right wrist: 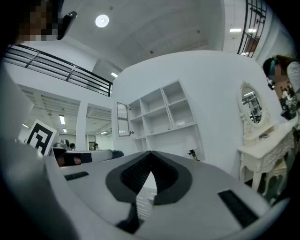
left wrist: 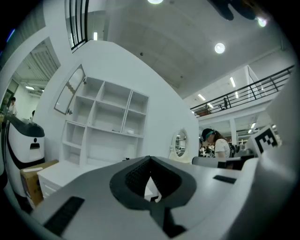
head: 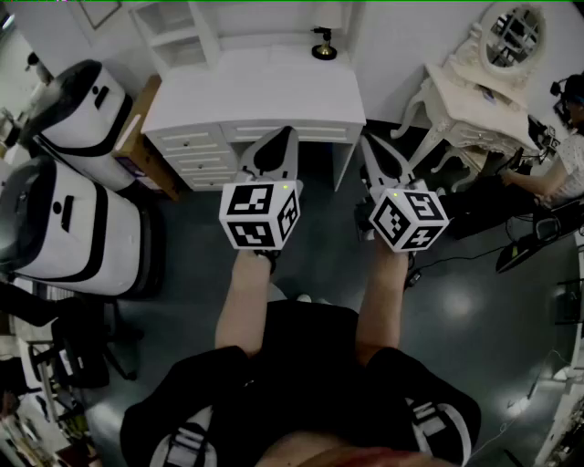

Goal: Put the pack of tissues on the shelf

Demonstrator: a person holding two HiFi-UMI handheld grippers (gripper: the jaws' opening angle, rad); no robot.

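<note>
Head view, grippers: your left gripper [head: 276,146] and right gripper [head: 376,150] hang side by side above the dark floor, tips toward the white desk [head: 265,91]. From above both pairs of jaws look pressed together, with nothing in them.
Head view, shelf: the shelf [head: 182,23] stands at the back of the desk, cut off by the top edge, so you see only its lowest compartments.
Head view, surroundings: two white machines [head: 78,114] are at your left and a vanity table [head: 474,91] at your right. A small dark object [head: 323,46] on the desk is too small to name.
Left gripper view, jaws: the left gripper [left wrist: 150,159] has its tips touching. The narrow gap behind them is empty.
Left gripper view, shelf: the shelf [left wrist: 105,124] shows open compartments, its foot hidden behind the gripper body. A small pale item [left wrist: 130,131] in a lower right compartment is too small to identify.
Left gripper view, right side: a person [left wrist: 213,143] stands beside an oval mirror [left wrist: 179,143].
Right gripper view, jaws: the right gripper [right wrist: 151,153] is closed tip on tip and grips nothing.
Right gripper view, shelf: the shelf [right wrist: 164,112] rises beyond the jaws.
Pack of tissues: you cannot pick it out with certainty in any view.
</note>
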